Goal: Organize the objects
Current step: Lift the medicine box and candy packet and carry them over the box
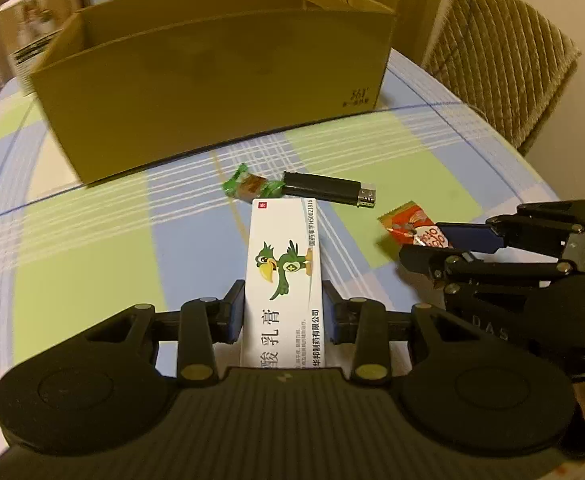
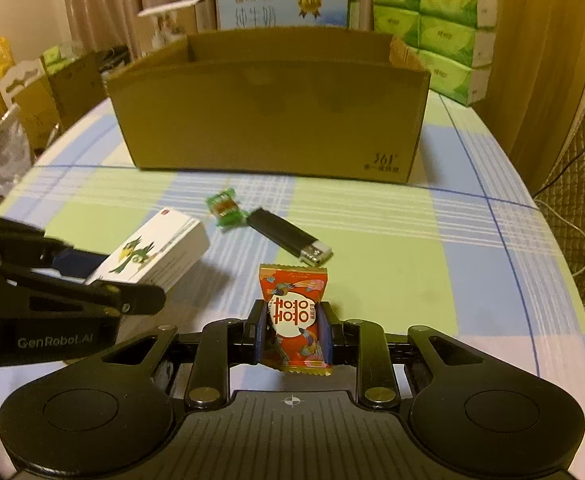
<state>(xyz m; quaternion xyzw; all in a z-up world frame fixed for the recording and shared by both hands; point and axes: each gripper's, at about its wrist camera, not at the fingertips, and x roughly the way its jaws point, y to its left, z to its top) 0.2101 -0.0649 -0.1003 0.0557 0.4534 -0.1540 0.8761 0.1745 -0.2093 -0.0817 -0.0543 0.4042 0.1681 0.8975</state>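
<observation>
My left gripper (image 1: pixel 283 308) is shut on a white ointment box (image 1: pixel 284 276) printed with a green bird, held just above the checked tablecloth. My right gripper (image 2: pixel 292 326) is shut on a red candy packet (image 2: pixel 294 316), also lifted off the cloth. In the left wrist view the right gripper (image 1: pixel 432 248) shows at the right edge with the red candy packet (image 1: pixel 412 228) in it. In the right wrist view the left gripper (image 2: pixel 92 276) holds the ointment box (image 2: pixel 156 256) at the left. A green wrapped candy (image 2: pixel 225 208) and a black lighter (image 2: pixel 288 238) lie on the cloth ahead. An open cardboard box (image 2: pixel 268 120) stands behind them.
Green tissue packs (image 2: pixel 436 32) and a blue milk carton (image 2: pixel 284 6) stand behind the cardboard box. Boxes and bags (image 2: pixel 12 92) sit off the table's left side. A padded chair (image 1: pixel 500 56) stands by the table's right edge.
</observation>
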